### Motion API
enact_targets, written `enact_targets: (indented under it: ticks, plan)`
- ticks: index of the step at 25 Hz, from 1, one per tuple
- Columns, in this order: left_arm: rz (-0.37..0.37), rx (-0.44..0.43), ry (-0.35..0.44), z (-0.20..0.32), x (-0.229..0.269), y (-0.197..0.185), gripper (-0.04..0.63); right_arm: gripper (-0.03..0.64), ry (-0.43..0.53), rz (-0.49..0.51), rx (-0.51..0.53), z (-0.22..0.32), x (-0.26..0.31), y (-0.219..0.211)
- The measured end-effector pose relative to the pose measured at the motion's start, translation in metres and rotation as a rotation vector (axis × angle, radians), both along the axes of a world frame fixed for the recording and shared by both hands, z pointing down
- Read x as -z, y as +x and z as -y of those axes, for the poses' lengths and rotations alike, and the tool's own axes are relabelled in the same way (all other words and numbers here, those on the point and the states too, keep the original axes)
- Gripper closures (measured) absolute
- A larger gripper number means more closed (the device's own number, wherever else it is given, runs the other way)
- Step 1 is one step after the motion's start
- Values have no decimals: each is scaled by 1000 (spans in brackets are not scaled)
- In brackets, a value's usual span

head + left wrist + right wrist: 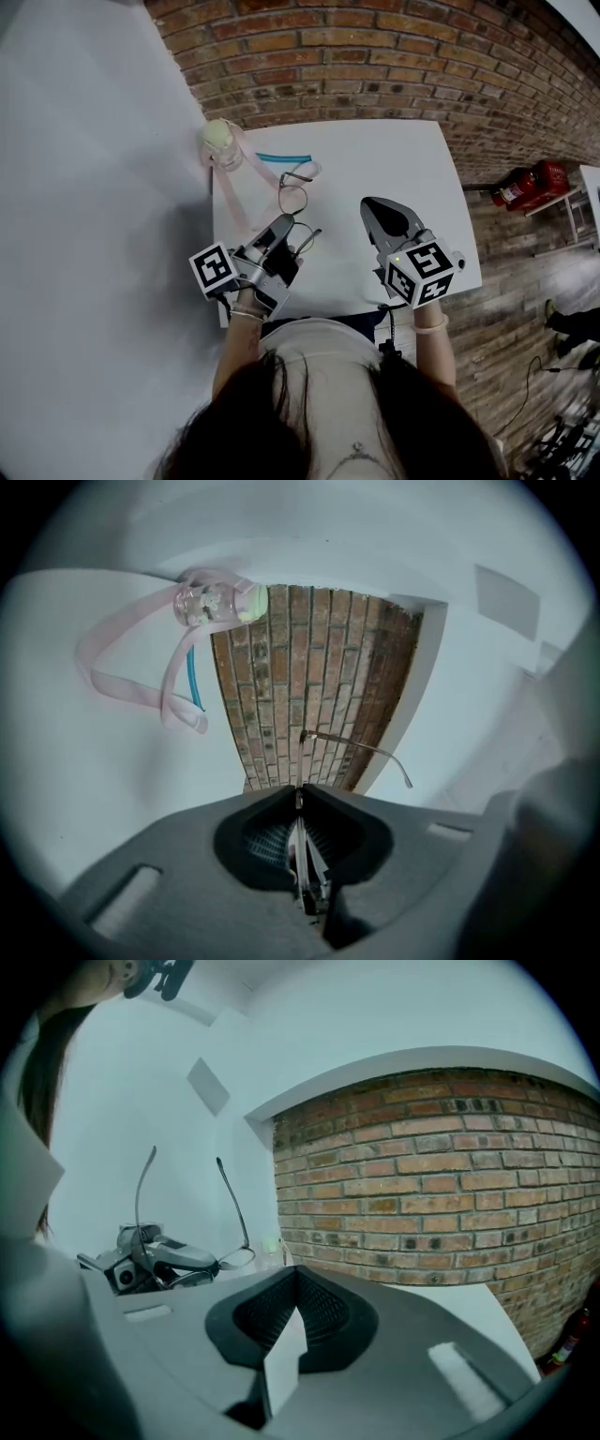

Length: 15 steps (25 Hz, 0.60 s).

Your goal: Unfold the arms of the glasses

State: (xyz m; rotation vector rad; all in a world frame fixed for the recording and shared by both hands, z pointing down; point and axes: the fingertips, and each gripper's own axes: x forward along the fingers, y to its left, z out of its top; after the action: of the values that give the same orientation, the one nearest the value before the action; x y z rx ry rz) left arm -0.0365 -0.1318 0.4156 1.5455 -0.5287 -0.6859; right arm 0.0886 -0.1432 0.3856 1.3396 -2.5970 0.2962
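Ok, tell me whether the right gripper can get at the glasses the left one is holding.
Probably yes. The right gripper hangs beside the glasses clamped in the left gripper, with only bare table between them. Its jaws are together, so they would have to open first.

Grey left claw [283, 224] and right claw [371, 203] bear black-and-white marker cubes [214, 270]; pale top [328, 361].

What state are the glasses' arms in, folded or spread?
Spread. In the right gripper view both arms stand well out from the front of the glasses, which the left gripper holds with its jaws closed on them.
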Motion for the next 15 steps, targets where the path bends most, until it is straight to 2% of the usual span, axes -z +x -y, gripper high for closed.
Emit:
enact_targets:
  ticks: [15]
  plan:
    - [-18,-24,8,4,4,5,569,611,-7,-44,-7,1,-6,-3]
